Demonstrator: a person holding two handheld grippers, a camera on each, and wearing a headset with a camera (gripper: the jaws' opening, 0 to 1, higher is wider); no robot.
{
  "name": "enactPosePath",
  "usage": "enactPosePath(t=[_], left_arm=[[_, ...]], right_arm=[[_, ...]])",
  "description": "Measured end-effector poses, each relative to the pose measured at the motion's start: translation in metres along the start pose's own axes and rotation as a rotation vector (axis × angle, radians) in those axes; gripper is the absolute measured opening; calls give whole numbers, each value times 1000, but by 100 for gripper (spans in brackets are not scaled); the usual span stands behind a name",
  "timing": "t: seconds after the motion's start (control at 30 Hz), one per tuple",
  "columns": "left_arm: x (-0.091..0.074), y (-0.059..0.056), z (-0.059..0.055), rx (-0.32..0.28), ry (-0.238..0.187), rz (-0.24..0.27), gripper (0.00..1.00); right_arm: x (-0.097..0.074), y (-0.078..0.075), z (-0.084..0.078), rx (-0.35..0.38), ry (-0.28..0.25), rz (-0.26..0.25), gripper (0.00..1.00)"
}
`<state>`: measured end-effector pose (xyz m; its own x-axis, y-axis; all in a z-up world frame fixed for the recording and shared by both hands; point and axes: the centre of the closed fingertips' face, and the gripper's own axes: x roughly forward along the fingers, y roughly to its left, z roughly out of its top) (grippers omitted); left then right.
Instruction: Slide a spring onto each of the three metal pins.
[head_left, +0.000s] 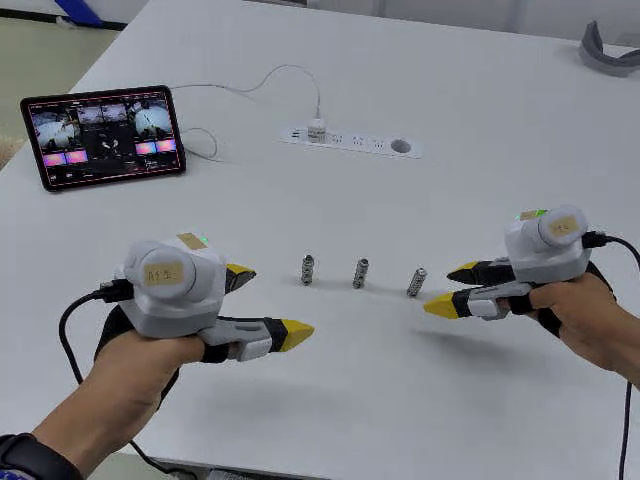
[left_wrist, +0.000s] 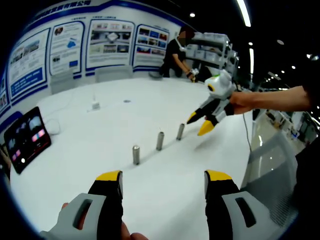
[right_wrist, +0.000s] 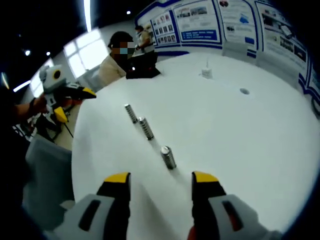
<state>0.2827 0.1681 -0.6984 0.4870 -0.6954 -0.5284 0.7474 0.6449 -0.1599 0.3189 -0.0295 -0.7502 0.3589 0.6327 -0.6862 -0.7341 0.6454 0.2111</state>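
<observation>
Pins (head_left: 361, 272), three upright in a row on the white bench (head_left: 400, 400), each seemingly already wearing a spring (right_wrist: 168, 159), stand between my open, empty left hand-held gripper (head_left: 278, 300) and right hand-held gripper (head_left: 440, 289), the nearer one.

Bare white tabletop (head_left: 350, 400) lies open in front of a row of three pins (head_left: 360, 273) standing mid-bench; the gaps between them look narrow, perhaps passable. A tablet (head_left: 103, 136) and a cabled power strip (head_left: 350, 142) sit well behind.
</observation>
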Motion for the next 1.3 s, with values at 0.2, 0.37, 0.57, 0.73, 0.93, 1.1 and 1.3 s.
enactPosePath(t=[0.2, 0.37, 0.57, 0.73, 0.93, 1.1, 1.3], left_arm=[[0, 3, 1, -5, 0, 6, 69], [0, 6, 3, -11, -6, 9, 68], [0, 10, 3, -12, -7, 15, 69], [0, 12, 5, -14, -8, 14, 71], [1, 14, 6, -21, -13, 13, 73], [2, 14, 5, -23, -7, 8, 75], [2, 14, 4, -27, -3, 7, 77]], right_arm=[[-6, 3, 2, 33, -49, -17, 55], [-10, 10, -4, 33, -48, -19, 61], [-16, 16, -5, 58, -84, -30, 64], [-19, 23, -6, 82, -113, -33, 68], [-21, 27, -13, 112, -136, -55, 75], [-26, 29, -17, 157, -178, -66, 77], [-32, 36, -24, 192, -208, -78, 79]])
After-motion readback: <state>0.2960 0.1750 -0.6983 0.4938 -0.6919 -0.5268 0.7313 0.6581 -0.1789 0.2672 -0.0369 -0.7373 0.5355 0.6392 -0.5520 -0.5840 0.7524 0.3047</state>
